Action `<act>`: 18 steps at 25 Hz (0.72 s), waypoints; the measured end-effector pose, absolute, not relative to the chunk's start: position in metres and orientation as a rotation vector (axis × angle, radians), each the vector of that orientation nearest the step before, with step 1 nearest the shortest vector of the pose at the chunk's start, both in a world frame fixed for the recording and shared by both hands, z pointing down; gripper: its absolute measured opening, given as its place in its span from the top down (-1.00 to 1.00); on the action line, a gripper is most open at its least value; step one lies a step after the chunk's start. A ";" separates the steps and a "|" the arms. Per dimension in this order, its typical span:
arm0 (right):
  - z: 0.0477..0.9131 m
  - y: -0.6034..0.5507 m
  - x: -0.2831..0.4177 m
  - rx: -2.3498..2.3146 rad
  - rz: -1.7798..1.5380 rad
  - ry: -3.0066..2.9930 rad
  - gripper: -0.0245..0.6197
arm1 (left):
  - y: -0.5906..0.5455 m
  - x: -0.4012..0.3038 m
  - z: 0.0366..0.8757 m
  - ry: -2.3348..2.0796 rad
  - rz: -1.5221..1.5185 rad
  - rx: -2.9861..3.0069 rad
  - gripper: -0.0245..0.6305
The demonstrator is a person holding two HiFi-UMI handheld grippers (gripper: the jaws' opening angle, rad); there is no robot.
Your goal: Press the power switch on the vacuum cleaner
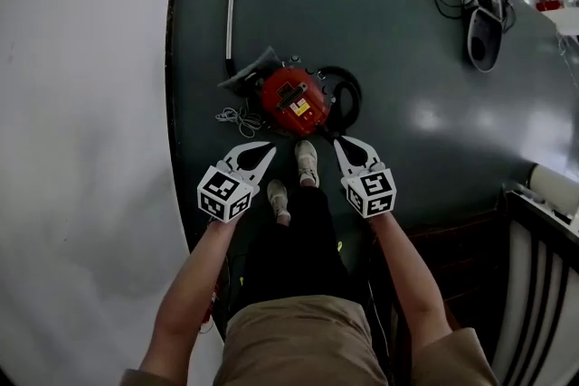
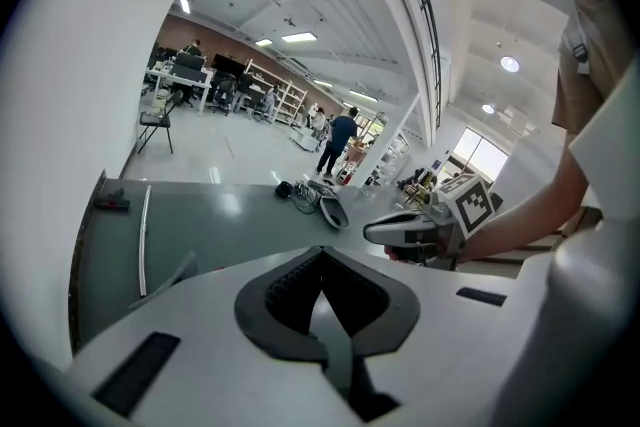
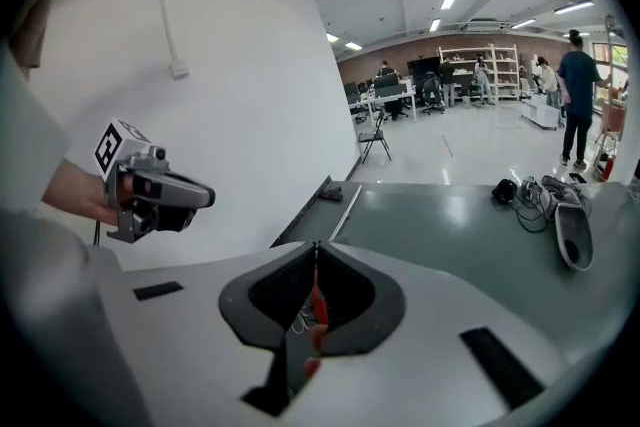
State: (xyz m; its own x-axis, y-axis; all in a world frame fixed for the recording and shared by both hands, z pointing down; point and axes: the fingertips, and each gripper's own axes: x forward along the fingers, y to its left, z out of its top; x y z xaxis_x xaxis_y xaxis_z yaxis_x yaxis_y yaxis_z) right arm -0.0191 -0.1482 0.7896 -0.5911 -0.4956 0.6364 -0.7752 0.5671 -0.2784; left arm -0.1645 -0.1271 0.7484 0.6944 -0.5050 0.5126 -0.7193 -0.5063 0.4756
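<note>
Pale floor [image 1: 81, 149] fills the far left, and the dark mat [image 1: 416, 149] begins beside it. A metal tube [image 1: 232, 0] lies along the mat's left side. Nearer the person is a loose tangle of white cord [image 1: 237, 116].

The left gripper [image 1: 269, 149] hovers above the mat, its two fingers pressed together to a point with nothing between them. Ahead of it, between the two grippers in the head view, the vacuum cleaner [image 1: 294, 99] sits on the mat. It is a red canister just beyond the person's front shoe [image 1: 308, 163], with a black hose [image 1: 348, 90] curling round its right side. The right gripper [image 1: 339, 144] is likewise closed to a point, empty, and aimed at the canister.

The shell looks like hard, smooth plastic, stiff enough to take a firm poke. No hold seems needed, since a closed tip can serve as a fingertip. The canister may well roll, so a push straight down on top seems safer than one from the side. I cannot tell which dark mark on top is the switch.
</note>
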 end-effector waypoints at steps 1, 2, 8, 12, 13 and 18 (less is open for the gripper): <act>0.809 -0.151 -0.023 0.999 0.745 -2.290 0.87 | -0.131 -0.164 0.762 -0.926 0.420 2.213 0.91; 0.830 -0.152 -0.027 0.979 0.740 -2.271 0.87 | -0.134 -0.163 0.777 -0.920 0.436 2.208 0.91; 0.954 -0.143 -0.041 0.846 0.712 -2.118 0.89 | -0.139 -0.153 0.859 -0.876 0.561 2.147 0.91; 1.026 -0.139 -0.052 0.778 0.715 -2.014 0.89 | -0.143 -0.147 0.905 -0.852 0.600 2.122 0.91; 1.040 -0.139 -0.055 0.766 0.725 -1.992 0.89 | -0.144 -0.145 0.916 -0.846 0.610 2.115 0.91; 1.095 -0.143 -0.068 0.662 0.675 -1.938 0.89 | -0.142 -0.131 0.960 -0.792 0.643 2.097 0.91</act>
